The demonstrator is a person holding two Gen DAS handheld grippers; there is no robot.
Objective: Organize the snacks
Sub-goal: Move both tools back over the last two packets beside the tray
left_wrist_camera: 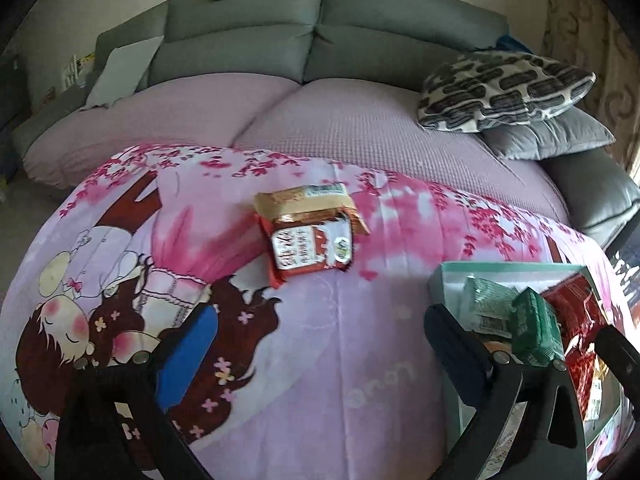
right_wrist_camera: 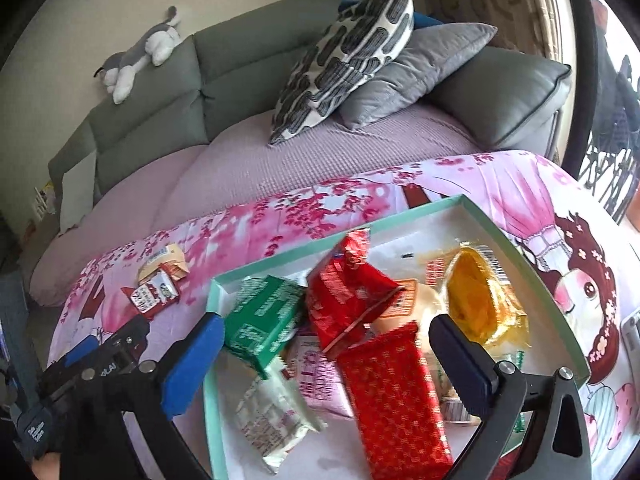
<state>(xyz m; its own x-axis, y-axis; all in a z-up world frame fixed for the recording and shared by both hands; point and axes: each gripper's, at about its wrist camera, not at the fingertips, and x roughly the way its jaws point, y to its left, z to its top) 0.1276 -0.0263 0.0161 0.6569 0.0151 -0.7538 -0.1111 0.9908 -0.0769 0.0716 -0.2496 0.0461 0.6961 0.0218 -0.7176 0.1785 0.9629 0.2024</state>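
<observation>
My left camera looks forward and down over the quilt (left_wrist_camera: 320, 340) toward the sofa (left_wrist_camera: 320, 40), the box (left_wrist_camera: 444, 276) at its right edge. My right camera hangs close above that box (right_wrist_camera: 520, 248), facing the same sofa (right_wrist_camera: 240, 64). Both see the loose packets (left_wrist_camera: 308, 232) (right_wrist_camera: 160, 284).

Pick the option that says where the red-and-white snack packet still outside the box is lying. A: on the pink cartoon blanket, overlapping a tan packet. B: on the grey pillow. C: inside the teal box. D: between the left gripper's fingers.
A: the red-and-white packet lies on the pink cartoon blanket, overlapping a tan packet, apart from the teal box and ahead of the open, empty left gripper.
</observation>
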